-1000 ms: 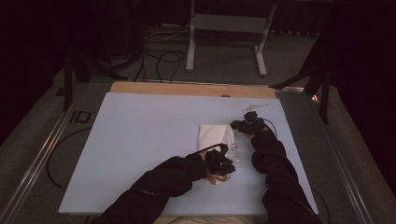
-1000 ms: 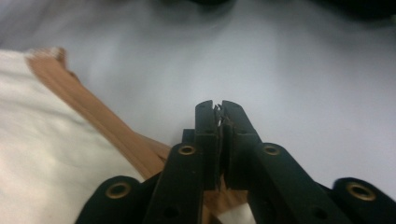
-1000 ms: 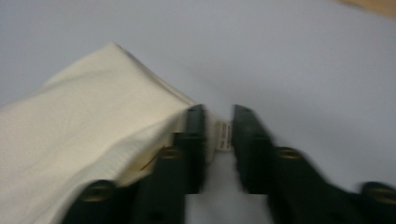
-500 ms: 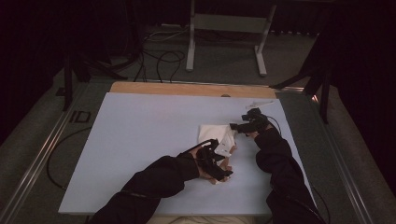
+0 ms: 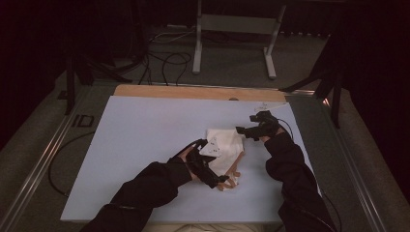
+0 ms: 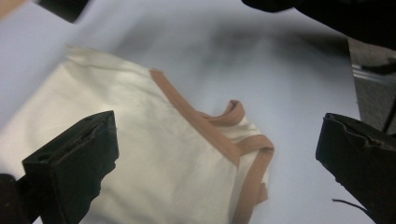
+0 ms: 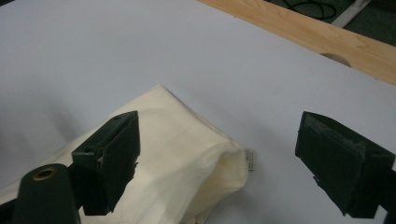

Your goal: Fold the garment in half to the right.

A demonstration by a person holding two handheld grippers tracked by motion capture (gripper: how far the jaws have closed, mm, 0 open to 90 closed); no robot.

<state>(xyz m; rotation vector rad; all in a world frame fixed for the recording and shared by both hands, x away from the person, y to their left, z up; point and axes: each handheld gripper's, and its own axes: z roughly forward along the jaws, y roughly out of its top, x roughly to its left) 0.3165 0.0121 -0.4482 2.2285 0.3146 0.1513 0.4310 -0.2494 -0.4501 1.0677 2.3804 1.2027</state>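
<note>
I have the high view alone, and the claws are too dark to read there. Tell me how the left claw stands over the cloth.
Observer: The left claw is wide open with nothing between its jaws. The cream cloth lies below it.
Operator: Describe the cloth's edge there.
Observer: A tan trim runs along it and curls up into a small loop near the corner.
Operator: Now report the right claw.
Observer: The right claw is open too, above a plain corner of the cloth, where a small tag sticks out over the white board.
</note>
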